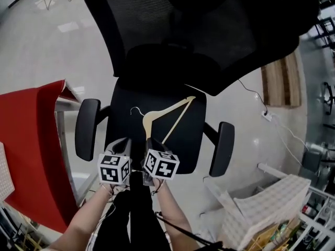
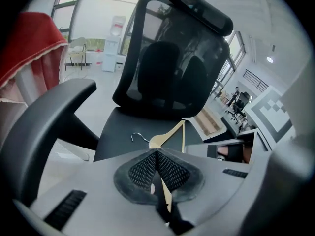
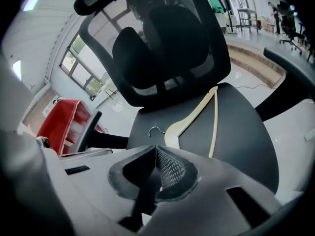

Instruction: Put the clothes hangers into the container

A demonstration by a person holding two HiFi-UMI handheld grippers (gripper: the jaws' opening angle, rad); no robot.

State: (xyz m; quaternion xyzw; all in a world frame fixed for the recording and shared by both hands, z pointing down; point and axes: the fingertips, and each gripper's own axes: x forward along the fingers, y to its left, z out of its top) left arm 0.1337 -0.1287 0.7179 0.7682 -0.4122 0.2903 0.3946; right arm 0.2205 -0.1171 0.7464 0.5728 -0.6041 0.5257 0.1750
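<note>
**A:** Do the grippers have hold of anything?

**B:** No, nothing. The left gripper [image 2: 156,154] and the right gripper [image 3: 155,149] sit side by side nearest us. Both have their pads pressed together at the tips and are empty. Both tilt down toward the chair seat [image 1: 120,114].

**A:** And where's the hanger?

**B:** There's 1 wooden hanger [image 1: 148,120], lying flat on the seat at 12 o'clock from the grippers and just beyond them. Its wire hook [image 1: 135,110] points to about 10 o'clock, and its far shoulder reaches toward 1 o'clock.

**A:** How will it handle?

**B:** I'd say it's light and stiff, so it won't bend or sag. The smooth wood could slip in a loose pinch, though. I'd grip the thick neck just below the hook. The hook itself is thin and may swivel, and the crossbar is slim and lies tight against the cushion.

**A:** Which one is the container?

**B:** Probably the white checked basket [image 1: 272,203] on the floor at 4 o'clock, well apart from the chair. There's also a red cloth [image 1: 26,150] draped over a rack at 9 o'clock.
</note>
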